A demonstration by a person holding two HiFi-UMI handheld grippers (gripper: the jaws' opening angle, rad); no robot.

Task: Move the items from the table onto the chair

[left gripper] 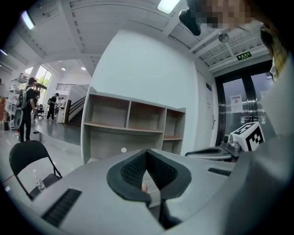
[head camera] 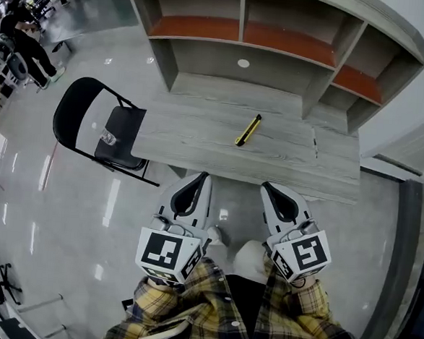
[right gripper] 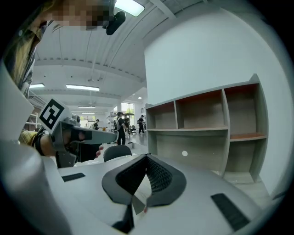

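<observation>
Now: the table (head camera: 199, 139) is grey wood, with an open shelf unit (head camera: 279, 32) standing along its far edge.

- Yellow tool (head camera: 248, 130): slim, with a black stripe. It lies flat on the table top near the middle, tilted on a diagonal, with nothing touching it and well apart from both grippers.
- Chair (head camera: 85, 124): a black folding chair just beside the table's left end. Its seat is close against that end, and I cannot tell whether they touch.
- Small clear bottle (head camera: 109, 136): it rests on the chair seat, on the side away from the table.
- Left gripper (head camera: 200, 177): it is held short of the table's near edge and points toward the table. Its jaws are closed together; the ribbed pads (left gripper: 133, 170) meet at the tip with nothing between them.
- Right gripper (head camera: 268, 186): it sits alongside the left one, also short of the table's near edge and aimed at the table. Its jaws are likewise pressed together and empty, as its own view shows.
- Yellow plaid sleeves (head camera: 188, 308) show behind both grippers, on the side away from the table.
- Glossy grey floor (head camera: 71, 213) lies under the grippers and around the table. A few people stand far off past the table's left end.
</observation>
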